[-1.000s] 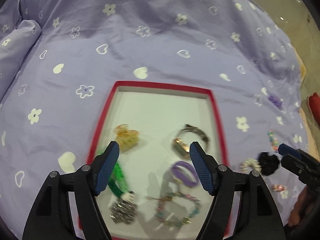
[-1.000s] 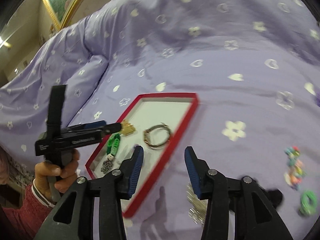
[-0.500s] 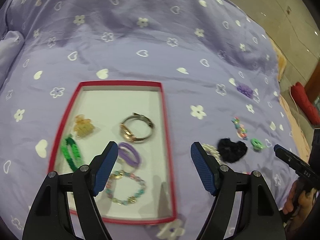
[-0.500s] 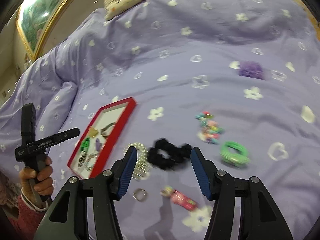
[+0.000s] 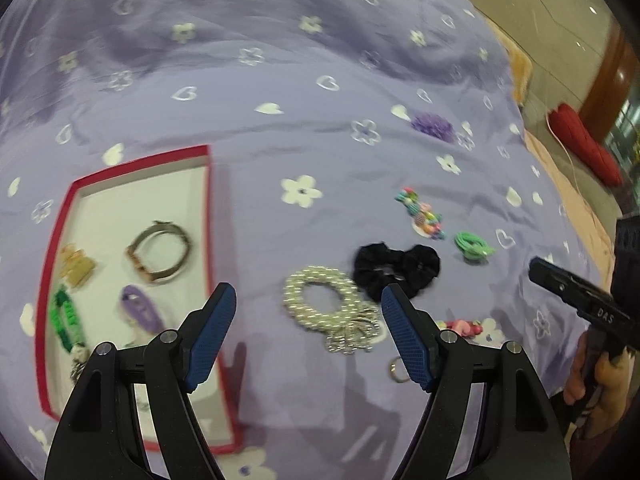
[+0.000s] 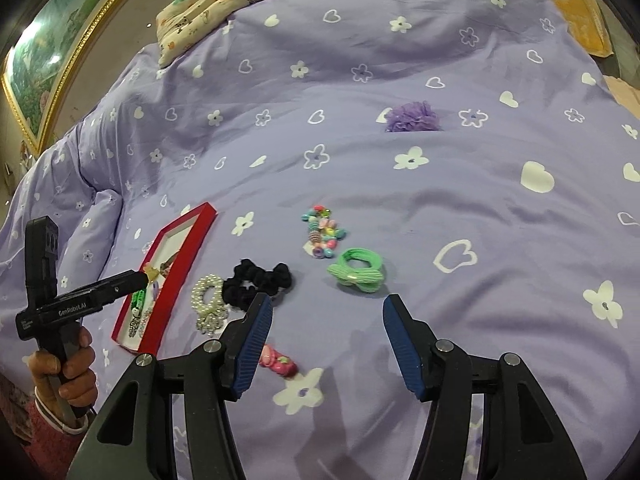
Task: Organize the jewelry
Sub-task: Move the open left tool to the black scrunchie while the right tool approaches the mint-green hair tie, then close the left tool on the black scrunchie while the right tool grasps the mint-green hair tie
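Both views shifted onto white beaded pearl bracelet (image 5: pixel 320 306), untouched.

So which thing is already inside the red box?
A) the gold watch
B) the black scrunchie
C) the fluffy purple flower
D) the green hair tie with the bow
A: the gold watch lies on the white floor of the red box, while the black scrunchie, the green hair tie and the purple flower all lie out on the purple bedspread.
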`<state>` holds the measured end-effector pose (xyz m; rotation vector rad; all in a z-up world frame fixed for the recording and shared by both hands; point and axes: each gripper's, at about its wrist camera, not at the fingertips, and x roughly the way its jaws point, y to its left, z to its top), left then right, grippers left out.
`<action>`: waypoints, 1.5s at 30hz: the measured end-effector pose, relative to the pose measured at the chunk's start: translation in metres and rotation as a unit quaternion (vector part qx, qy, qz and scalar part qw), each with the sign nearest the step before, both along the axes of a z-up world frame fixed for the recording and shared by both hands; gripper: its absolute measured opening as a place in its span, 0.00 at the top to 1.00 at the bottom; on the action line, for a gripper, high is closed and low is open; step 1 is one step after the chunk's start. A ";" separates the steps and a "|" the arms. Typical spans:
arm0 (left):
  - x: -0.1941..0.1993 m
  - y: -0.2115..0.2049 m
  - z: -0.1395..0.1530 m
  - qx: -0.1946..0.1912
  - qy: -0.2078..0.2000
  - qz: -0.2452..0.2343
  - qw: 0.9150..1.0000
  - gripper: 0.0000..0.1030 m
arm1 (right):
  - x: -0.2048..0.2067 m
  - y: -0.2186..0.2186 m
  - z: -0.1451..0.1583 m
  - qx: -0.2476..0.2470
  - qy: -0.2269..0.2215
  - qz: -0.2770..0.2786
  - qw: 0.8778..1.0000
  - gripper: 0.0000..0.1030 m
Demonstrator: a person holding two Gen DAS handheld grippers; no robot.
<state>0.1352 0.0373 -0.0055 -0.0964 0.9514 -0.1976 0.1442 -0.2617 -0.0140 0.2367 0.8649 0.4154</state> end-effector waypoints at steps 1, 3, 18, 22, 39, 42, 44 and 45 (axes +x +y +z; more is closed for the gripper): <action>0.003 -0.005 -0.001 0.002 0.002 -0.008 1.000 0.27 | 0.003 0.000 -0.002 -0.002 0.001 0.002 1.000 0.42; 0.008 -0.015 -0.004 -0.004 0.005 -0.036 0.999 0.27 | 0.007 0.000 -0.004 -0.006 0.004 0.004 1.000 0.42; 0.055 -0.072 -0.044 0.047 0.049 -0.144 0.987 0.25 | 0.047 0.015 -0.028 -0.030 0.038 0.051 0.998 0.42; 0.059 -0.083 -0.050 0.057 0.046 -0.155 0.985 0.25 | 0.053 0.020 -0.034 -0.034 0.044 0.061 0.997 0.42; 0.049 -0.074 -0.035 0.034 0.019 -0.147 0.988 0.91 | 0.052 0.024 -0.031 -0.027 0.026 0.056 0.998 0.77; 0.044 -0.062 -0.026 0.017 0.012 -0.129 0.991 0.91 | 0.049 0.028 -0.023 -0.021 0.018 0.058 0.998 0.77; 0.040 -0.051 -0.020 0.002 0.008 -0.115 0.993 0.91 | 0.046 0.032 -0.018 -0.016 0.013 0.062 0.998 0.77; 0.037 -0.045 -0.017 -0.005 0.006 -0.109 0.994 0.91 | 0.045 0.034 -0.016 -0.013 0.011 0.064 0.998 0.77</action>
